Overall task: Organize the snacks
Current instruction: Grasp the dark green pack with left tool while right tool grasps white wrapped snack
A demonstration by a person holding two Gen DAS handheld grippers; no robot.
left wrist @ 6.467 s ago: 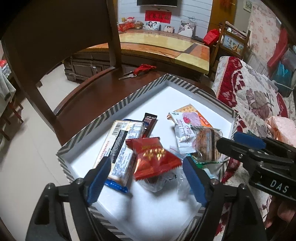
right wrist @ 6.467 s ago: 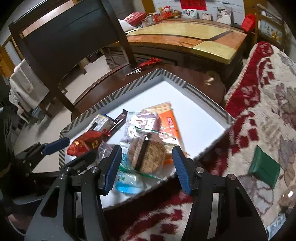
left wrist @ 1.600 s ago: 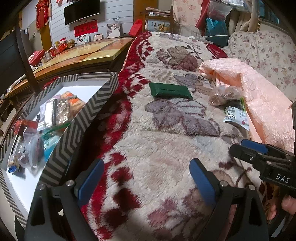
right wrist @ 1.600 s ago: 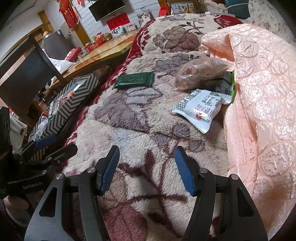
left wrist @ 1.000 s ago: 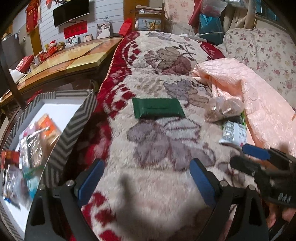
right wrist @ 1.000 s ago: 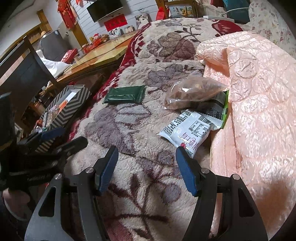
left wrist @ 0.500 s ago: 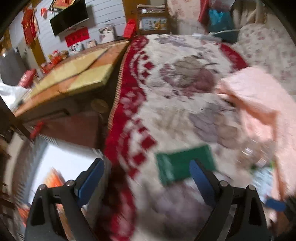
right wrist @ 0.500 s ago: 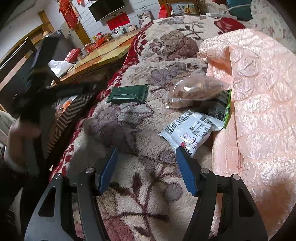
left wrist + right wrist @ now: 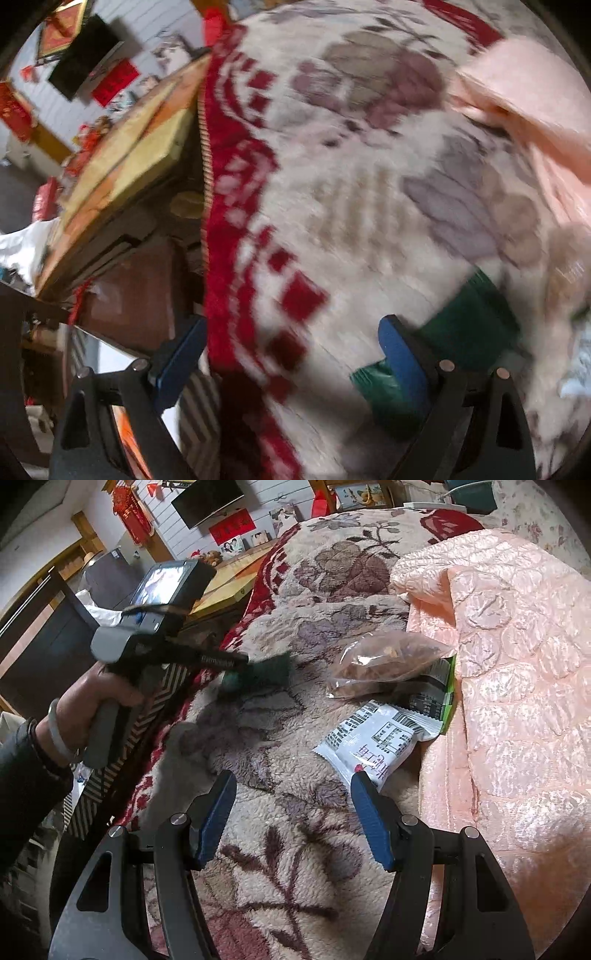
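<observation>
A dark green snack packet (image 9: 469, 332) lies on the floral blanket; it also shows in the right wrist view (image 9: 266, 672). My left gripper (image 9: 291, 354) is open, its right finger just over the packet's near end; the view is blurred. In the right wrist view the left gripper (image 9: 236, 662) reaches onto that packet. My right gripper (image 9: 293, 814) is open and empty above the blanket. A white snack pack (image 9: 373, 744), a clear bag of brown snacks (image 9: 388, 661) and a green-edged pack (image 9: 436, 698) lie ahead of it. The striped snack box (image 9: 122, 738) stands at the left.
A pink quilt (image 9: 517, 664) covers the right side of the bed. A wooden table (image 9: 129, 155) stands beyond the blanket's red border. A dark chair (image 9: 40, 635) is at far left.
My left gripper has swung forward and down onto the green packet, which now sits at its right finger. My right gripper has held about still over the blanket.
</observation>
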